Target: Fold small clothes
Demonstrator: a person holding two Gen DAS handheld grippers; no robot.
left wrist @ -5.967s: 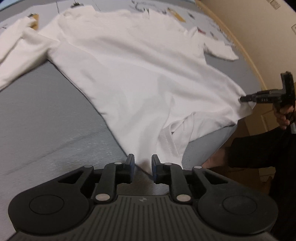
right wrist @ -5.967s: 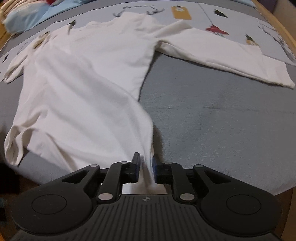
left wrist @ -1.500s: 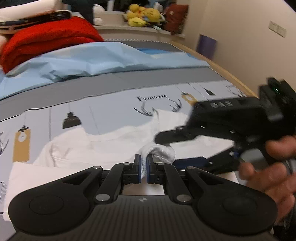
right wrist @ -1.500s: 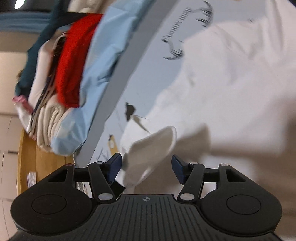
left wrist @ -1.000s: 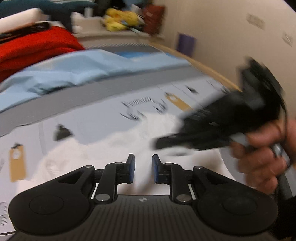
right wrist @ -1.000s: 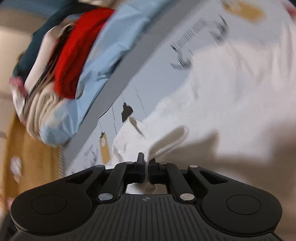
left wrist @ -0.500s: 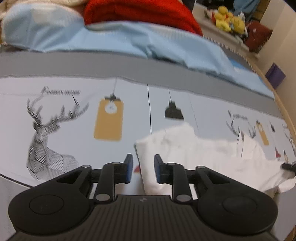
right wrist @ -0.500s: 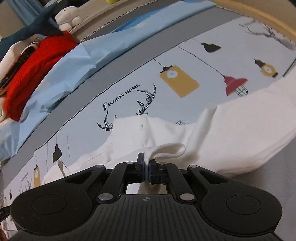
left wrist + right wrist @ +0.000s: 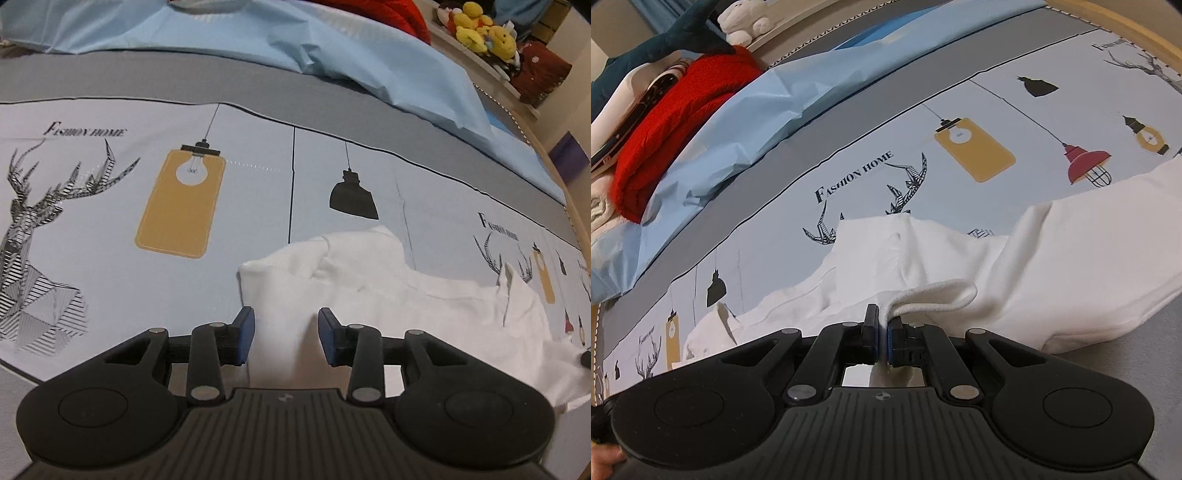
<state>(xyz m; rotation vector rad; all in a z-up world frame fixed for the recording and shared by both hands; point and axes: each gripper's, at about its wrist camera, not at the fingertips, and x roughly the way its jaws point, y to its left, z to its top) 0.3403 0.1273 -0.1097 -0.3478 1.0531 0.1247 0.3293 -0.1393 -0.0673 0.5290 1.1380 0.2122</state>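
A white long-sleeved shirt (image 9: 388,295) lies folded over on the printed bedsheet. In the left wrist view my left gripper (image 9: 286,334) is open and empty, its blue-padded fingers just above the shirt's left corner. In the right wrist view the shirt (image 9: 1071,266) spreads across the middle and right. My right gripper (image 9: 884,338) is shut on a ribbed hem or cuff (image 9: 934,295) of the shirt, which loops out to the right of the fingers.
The bedsheet (image 9: 110,229) has deer, lamp and tag prints. A light blue cover (image 9: 757,110), a red blanket (image 9: 672,118) and stacked linens lie at the bed's far end. Plush toys (image 9: 484,29) sit on a shelf. The bed's wooden edge (image 9: 1115,26) runs at right.
My left gripper has let go of the shirt, swung left to its corner and opened wider. My right gripper took the hem, shut on it and holds it low over the shirt.
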